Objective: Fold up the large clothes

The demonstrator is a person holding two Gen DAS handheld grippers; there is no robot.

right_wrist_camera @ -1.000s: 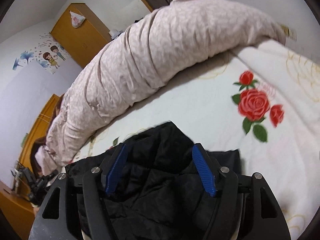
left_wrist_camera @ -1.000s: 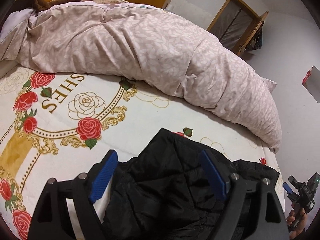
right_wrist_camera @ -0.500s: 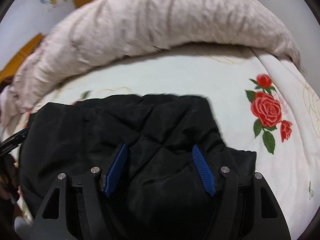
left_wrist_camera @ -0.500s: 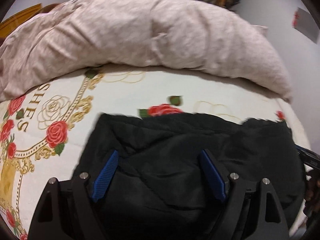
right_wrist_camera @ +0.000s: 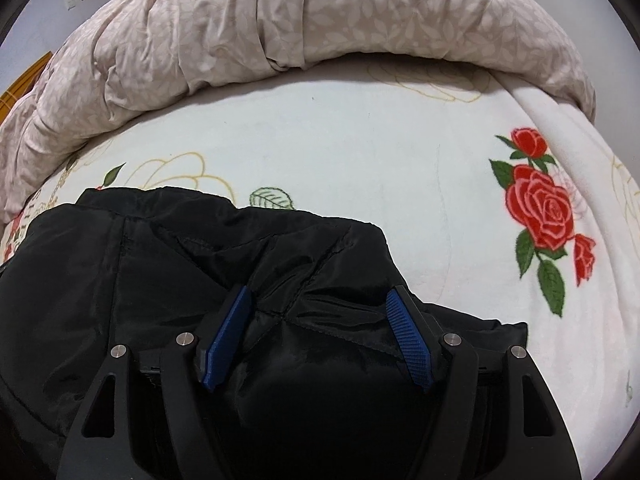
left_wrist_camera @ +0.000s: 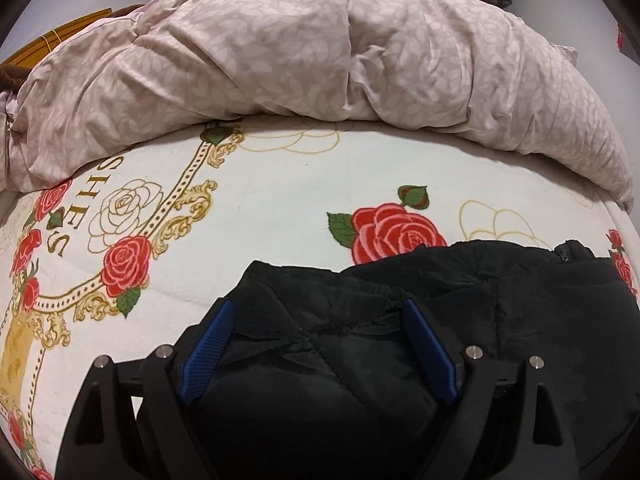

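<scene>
A black padded jacket (left_wrist_camera: 460, 300) lies on the rose-print bed blanket (left_wrist_camera: 280, 200), near the front edge. My left gripper (left_wrist_camera: 316, 312) is open, its blue pads spread wide over the jacket's left part, with black fabric bulging between them. In the right wrist view the same jacket (right_wrist_camera: 160, 264) fills the lower left. My right gripper (right_wrist_camera: 318, 300) is open too, pads apart over the jacket's right part, fabric between them. Whether either pad touches the cloth I cannot tell.
A rolled beige leaf-print duvet (left_wrist_camera: 320, 52) lies across the far side of the bed, also in the right wrist view (right_wrist_camera: 280, 20). Wooden furniture (left_wrist_camera: 60, 40) stands behind it at the left. The bed's right edge (right_wrist_camera: 600, 240) drops off.
Both grippers have swung to face the duvet squarely and moved out along the jacket. The jacket now lies spread wider and flatter across the blanket. Both jaws stay spread.
</scene>
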